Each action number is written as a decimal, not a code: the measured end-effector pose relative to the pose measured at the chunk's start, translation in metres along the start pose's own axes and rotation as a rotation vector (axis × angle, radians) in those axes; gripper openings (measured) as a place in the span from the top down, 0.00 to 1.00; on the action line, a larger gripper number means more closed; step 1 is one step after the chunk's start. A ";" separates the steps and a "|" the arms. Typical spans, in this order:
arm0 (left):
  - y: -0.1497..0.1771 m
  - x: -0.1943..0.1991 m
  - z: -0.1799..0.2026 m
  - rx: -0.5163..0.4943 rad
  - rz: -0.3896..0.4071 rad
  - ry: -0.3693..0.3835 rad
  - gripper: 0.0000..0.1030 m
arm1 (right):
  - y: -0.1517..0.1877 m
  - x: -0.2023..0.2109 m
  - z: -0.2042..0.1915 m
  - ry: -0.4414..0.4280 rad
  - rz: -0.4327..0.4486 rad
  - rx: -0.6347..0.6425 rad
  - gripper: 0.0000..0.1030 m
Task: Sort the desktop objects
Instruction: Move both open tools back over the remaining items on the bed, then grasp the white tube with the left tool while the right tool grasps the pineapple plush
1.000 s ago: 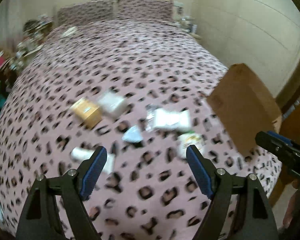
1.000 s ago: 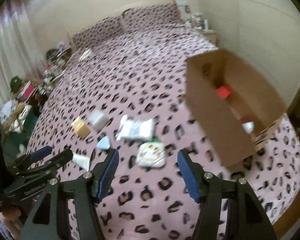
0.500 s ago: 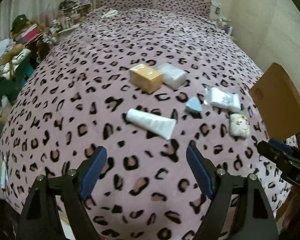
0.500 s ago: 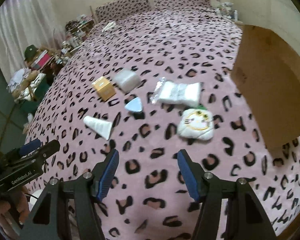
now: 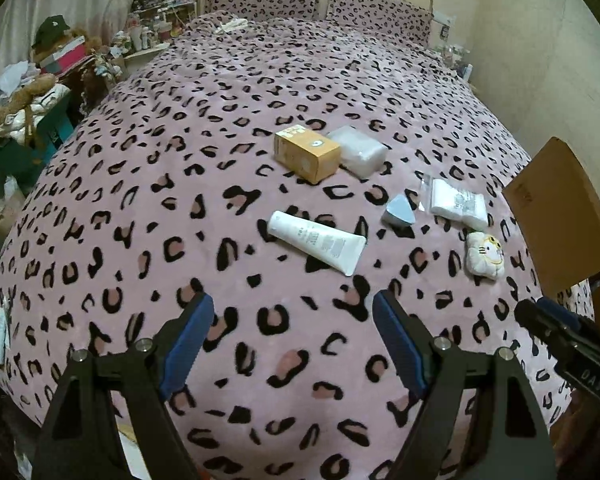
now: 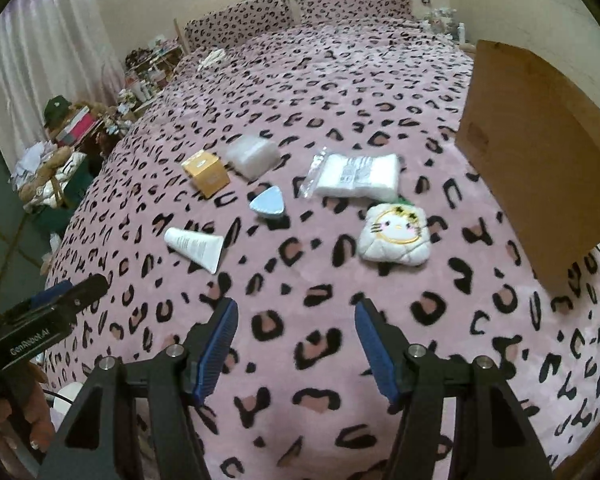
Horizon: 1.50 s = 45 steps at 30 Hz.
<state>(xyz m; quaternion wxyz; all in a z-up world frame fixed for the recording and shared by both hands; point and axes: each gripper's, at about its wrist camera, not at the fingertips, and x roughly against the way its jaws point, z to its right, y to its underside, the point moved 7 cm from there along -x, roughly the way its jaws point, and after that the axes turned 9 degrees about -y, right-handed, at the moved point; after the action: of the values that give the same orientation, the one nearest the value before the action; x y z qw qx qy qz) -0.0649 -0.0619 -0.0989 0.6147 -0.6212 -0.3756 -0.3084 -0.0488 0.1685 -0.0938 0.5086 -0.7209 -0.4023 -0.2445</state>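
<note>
Several small items lie on a pink leopard-print bed: a white tube (image 5: 316, 241) (image 6: 196, 245), an orange box (image 5: 306, 155) (image 6: 205, 173), a clear wrapped pack (image 5: 358, 151) (image 6: 253, 155), a pale blue triangular piece (image 5: 398, 211) (image 6: 268, 202), a bag of white pads (image 5: 458, 204) (image 6: 356, 177) and a white cat-face plush (image 5: 485, 254) (image 6: 394, 235). My left gripper (image 5: 293, 340) hovers open in front of the tube, nothing between its fingers. My right gripper (image 6: 295, 340) hangs open short of the plush, also empty.
A brown cardboard box (image 5: 556, 216) (image 6: 536, 152) stands on the bed's right side. Cluttered shelves and piles (image 5: 40, 80) line the bed's left side. Two pillows (image 5: 320, 4) lie at the head. The wall is close on the right.
Both grippers swung left and sank toward the near end of the bed in the first half second, then held still. The items now sit sharper and closer. Jaws kept their width.
</note>
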 end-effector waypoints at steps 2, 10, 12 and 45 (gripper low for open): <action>-0.002 -0.004 0.003 -0.001 -0.005 0.002 0.19 | -0.002 0.001 0.004 0.008 0.006 -0.002 0.39; -0.022 -0.035 0.011 0.033 -0.050 -0.004 0.19 | -0.007 -0.008 0.024 0.042 0.007 -0.016 0.39; -0.026 -0.047 0.014 0.040 -0.065 -0.004 0.19 | -0.008 -0.012 0.034 0.055 0.005 -0.022 0.39; -0.033 -0.190 0.052 0.275 -0.271 -0.035 0.26 | -0.035 -0.127 0.124 -0.006 -0.044 -0.277 0.39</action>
<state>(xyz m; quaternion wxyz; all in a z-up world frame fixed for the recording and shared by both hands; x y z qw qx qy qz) -0.1977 -0.0277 -0.2449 0.6402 -0.4803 -0.5049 -0.3233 -0.1558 0.2470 -0.2168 0.3973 -0.7761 -0.3819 -0.3065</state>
